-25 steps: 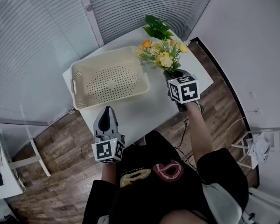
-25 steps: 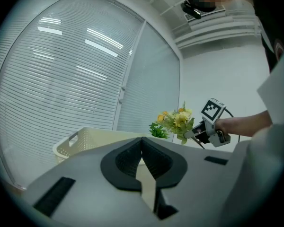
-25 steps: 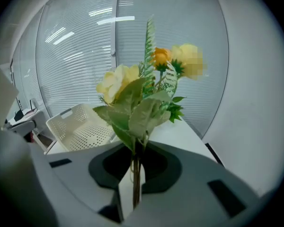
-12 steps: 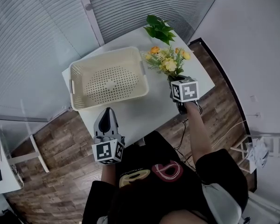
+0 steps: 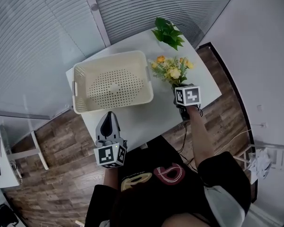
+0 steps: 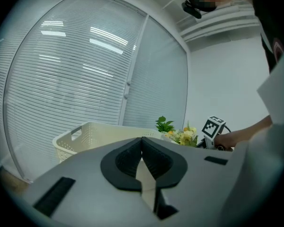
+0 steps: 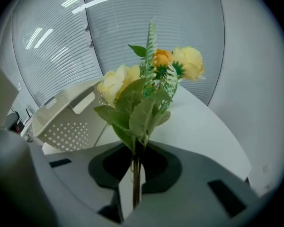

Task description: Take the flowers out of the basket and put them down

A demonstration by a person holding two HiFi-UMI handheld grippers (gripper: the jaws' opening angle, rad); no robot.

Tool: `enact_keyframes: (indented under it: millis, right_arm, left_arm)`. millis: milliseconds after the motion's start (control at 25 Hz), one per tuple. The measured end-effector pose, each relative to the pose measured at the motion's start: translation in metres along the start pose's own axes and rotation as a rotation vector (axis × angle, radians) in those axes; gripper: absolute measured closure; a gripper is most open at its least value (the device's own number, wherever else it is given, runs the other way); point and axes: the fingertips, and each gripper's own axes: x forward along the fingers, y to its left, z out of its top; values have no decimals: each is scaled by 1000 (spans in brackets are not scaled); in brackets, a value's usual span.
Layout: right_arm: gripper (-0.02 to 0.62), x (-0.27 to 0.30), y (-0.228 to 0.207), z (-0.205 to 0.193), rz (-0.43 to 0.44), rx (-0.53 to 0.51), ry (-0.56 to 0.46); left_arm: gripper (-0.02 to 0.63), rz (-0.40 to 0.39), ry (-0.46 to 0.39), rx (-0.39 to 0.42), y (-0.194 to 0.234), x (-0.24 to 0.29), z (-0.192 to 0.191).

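Note:
A bunch of yellow and orange flowers point(image 5: 172, 70) with green leaves hangs over the white table point(image 5: 132, 119), just right of the cream perforated basket point(image 5: 112, 82). My right gripper point(image 5: 180, 84) is shut on the stems; in the right gripper view the flowers point(image 7: 146, 84) rise straight out from between the pinched jaws of this gripper point(image 7: 135, 167). My left gripper point(image 5: 108, 122) is held near the table's front edge, jaws together with nothing in them; in its own view the left gripper point(image 6: 142, 155) points toward the basket point(image 6: 92, 136) and the flowers point(image 6: 183, 136).
A green potted plant point(image 5: 169, 32) stands at the table's far corner. Window blinds point(image 5: 47, 27) run behind the table. Wooden floor point(image 5: 52, 150) lies to the left, with a small white stand point(image 5: 4, 167) at the far left. The basket point(image 7: 68, 122) looks empty.
The right gripper has carried the flowers a little to the right and lower, away from the basket's corner. The left gripper has stayed where it was.

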Motion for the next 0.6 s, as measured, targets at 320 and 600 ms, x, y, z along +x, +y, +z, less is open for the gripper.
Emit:
enact_keyframes:
  millis: [320,600]
  right_arm:
    - [541,30,-1,-12,64,24,38]
    - [540,47,-4,-14,56,-6,16]
  left_arm:
    - [589,52,11,3,7,6,-1]
    - [589,78,16,5,7,10,-1]
